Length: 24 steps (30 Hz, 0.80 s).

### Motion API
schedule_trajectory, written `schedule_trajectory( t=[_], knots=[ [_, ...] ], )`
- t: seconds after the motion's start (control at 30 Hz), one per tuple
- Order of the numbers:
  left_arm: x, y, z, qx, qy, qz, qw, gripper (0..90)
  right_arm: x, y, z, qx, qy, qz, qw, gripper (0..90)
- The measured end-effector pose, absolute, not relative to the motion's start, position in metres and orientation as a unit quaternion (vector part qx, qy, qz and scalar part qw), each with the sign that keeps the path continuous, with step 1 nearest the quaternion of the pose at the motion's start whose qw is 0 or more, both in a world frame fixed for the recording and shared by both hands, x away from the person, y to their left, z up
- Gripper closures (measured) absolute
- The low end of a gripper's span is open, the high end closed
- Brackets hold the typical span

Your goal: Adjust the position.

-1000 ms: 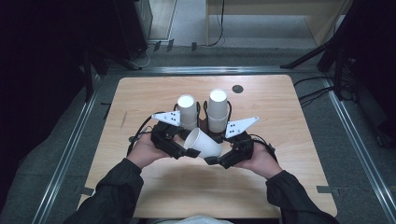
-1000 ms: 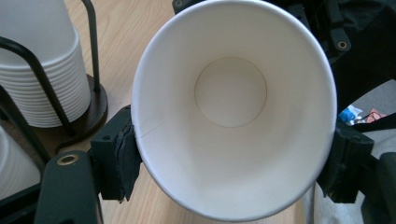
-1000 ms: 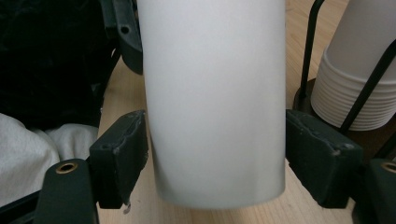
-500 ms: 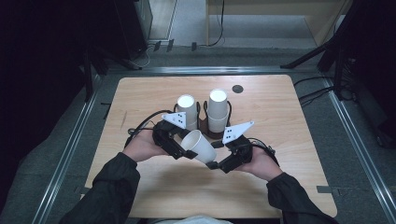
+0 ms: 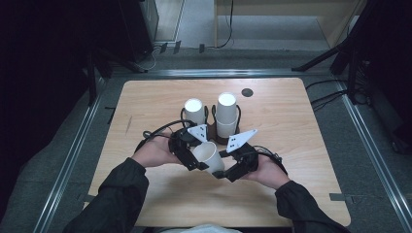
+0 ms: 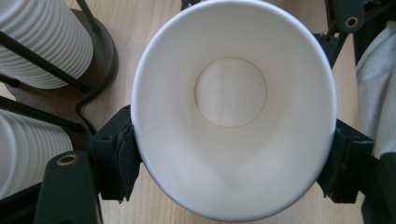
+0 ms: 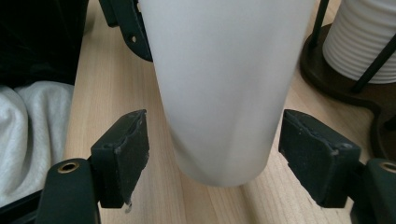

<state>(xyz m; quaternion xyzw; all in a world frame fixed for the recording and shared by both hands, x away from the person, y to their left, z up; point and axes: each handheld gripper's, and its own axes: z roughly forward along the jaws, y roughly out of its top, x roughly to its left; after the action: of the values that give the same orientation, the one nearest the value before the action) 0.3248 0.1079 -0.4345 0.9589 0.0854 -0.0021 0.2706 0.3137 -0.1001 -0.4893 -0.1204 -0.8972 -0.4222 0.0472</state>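
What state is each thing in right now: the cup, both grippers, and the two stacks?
Cup: empty, on its side, rim gripped by the left gripper.
Left gripper: shut on the cup's rim.
Right gripper: open, jaws just been closing, pads either side of the cup's base, not touching.
Left stack: upright in the holder.
Right stack: upright, taller.

Evenly lit desk [image 5: 301, 126] amid dark surroundings; soft shadows, no glare; close paper cup [image 7: 224, 88] slightly blurred.

One white paper cup [image 5: 208, 155], empty and undamaged. It lies tilted above the wooden table, mouth up-left.
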Motion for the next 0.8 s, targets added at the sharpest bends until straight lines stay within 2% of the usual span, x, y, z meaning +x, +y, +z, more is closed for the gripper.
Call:
schedule_trajectory(
  t=[0.23, 0.33, 0.57, 0.67, 0.7, 0.8],
  knots=[
    [0.3236, 0.1033, -0.4390, 0.962, 0.081, -0.006, 0.261, 21.6, 0.3138, -0.0937, -0.4962, -0.120, -0.902, -0.412, 0.046, 26.6],
    [0.3236, 0.1022, -0.4401, 0.963, 0.081, -0.007, 0.258, 21.2, 0.3157, -0.0918, -0.4974, -0.122, -0.900, -0.416, 0.048, 31.5],
    [0.3233, 0.1030, -0.4397, 0.960, 0.080, -0.008, 0.266, 20.2, 0.3156, -0.0932, -0.4953, -0.115, -0.901, -0.416, 0.043, 32.8],
    [0.3241, 0.1046, -0.4388, 0.959, 0.078, -0.008, 0.273, 18.1, 0.3154, -0.0938, -0.4942, -0.115, -0.899, -0.419, 0.045, 32.6],
    [0.3247, 0.1055, -0.4384, 0.957, 0.080, -0.012, 0.279, 12.6, 0.3155, -0.0950, -0.4925, -0.118, -0.897, -0.423, 0.044, 32.6],
    [0.3272, 0.1084, -0.4372, 0.950, 0.094, -0.028, 0.297, 9.5, 0.3167, -0.0971, -0.4905, -0.120, -0.895, -0.428, 0.040, 32.6]
  ],
)
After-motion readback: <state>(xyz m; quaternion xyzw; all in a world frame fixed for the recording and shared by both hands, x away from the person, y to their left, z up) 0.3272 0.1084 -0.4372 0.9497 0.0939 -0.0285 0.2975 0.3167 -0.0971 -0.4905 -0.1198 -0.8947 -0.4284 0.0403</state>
